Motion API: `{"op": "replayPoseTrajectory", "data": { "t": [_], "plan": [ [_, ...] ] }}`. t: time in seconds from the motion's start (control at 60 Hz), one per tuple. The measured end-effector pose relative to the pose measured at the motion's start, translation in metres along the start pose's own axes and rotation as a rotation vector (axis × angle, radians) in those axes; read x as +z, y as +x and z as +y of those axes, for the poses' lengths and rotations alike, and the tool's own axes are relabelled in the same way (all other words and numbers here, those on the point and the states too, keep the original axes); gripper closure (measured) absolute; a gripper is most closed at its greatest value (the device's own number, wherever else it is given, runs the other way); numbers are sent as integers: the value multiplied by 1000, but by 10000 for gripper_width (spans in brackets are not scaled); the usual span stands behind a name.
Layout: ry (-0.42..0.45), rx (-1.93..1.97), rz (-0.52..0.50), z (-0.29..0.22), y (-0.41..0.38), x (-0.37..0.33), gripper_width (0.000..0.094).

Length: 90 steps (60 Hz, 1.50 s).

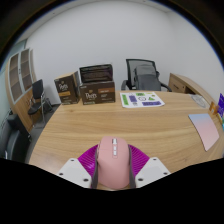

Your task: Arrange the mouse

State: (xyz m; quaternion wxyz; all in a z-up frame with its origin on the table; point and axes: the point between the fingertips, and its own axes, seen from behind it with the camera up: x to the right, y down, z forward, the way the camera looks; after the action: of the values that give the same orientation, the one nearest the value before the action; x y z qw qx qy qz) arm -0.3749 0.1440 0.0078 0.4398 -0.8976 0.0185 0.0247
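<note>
A pink computer mouse (pixel 112 162) sits between my gripper's (pixel 112 170) two fingers, its front pointing away over the wooden desk (pixel 110 120). Both magenta pads (pixel 88 158) press on its sides, so the gripper is shut on it. The mouse appears held just above the near part of the desk; its underside is hidden. A pink mouse mat (pixel 205 128) lies on the desk far off to the right of the fingers.
A green-and-white sheet (pixel 141 100) lies at the desk's far side. Cardboard boxes (pixel 97 92) stand behind the far edge at left, a black office chair (pixel 144 75) behind the middle, and another chair (pixel 38 97) at far left.
</note>
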Motion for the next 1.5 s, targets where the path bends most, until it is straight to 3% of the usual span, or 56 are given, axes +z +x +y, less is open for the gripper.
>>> {"op": "replayPoseTrajectory", "data": {
  "t": [0.167,0.367,0.6,0.85,1.117,1.267,1.35,1.383,1.5],
  "plan": [
    [139,-8,-25,-83,65,-25,509],
    [202,-63,35,-152,245,-36,508],
    [26,-46,145,-83,419,0,510],
    [-78,-24,133,-31,462,22,506],
    [-62,-55,107,-33,463,23,502],
    [-67,-95,127,-34,464,22,342],
    [-65,-57,130,-38,463,14,79],
    [-57,-34,133,-39,461,8,113],
    [-41,-24,179,-32,458,-26,104]
  ]
}}
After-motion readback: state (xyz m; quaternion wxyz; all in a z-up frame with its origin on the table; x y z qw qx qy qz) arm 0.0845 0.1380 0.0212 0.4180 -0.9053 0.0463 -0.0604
